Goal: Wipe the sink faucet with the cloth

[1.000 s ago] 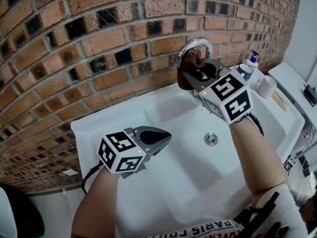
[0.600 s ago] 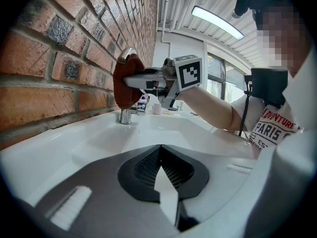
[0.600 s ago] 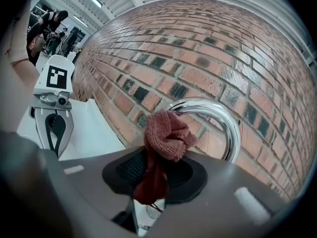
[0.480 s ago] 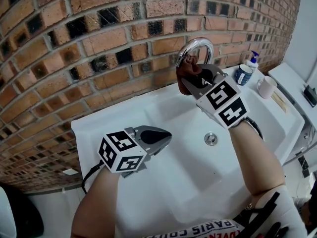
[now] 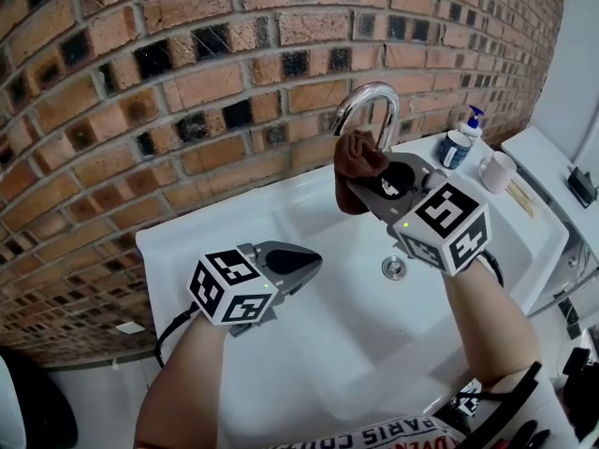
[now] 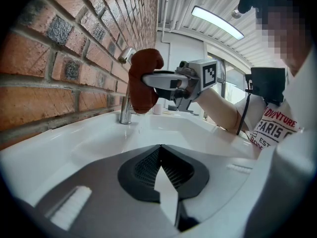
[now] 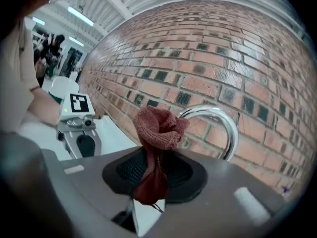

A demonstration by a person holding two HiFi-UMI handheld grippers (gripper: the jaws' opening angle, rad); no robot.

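White sink (image 5: pixel 187 241) below brick wall (image 5: pixel 187 82).
Right gripper (image 5: pixel 365 183) pinching cloth (image 5: pixel 356 152), faucet (image 5: pixel 370 96) just beyond; left gripper (image 5: pixel 314 258) closed, empty.

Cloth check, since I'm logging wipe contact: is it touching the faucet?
Cannot tell. In every view the cloth, held by the right claw, overlaps the faucet spout; none shows contact or a gap.
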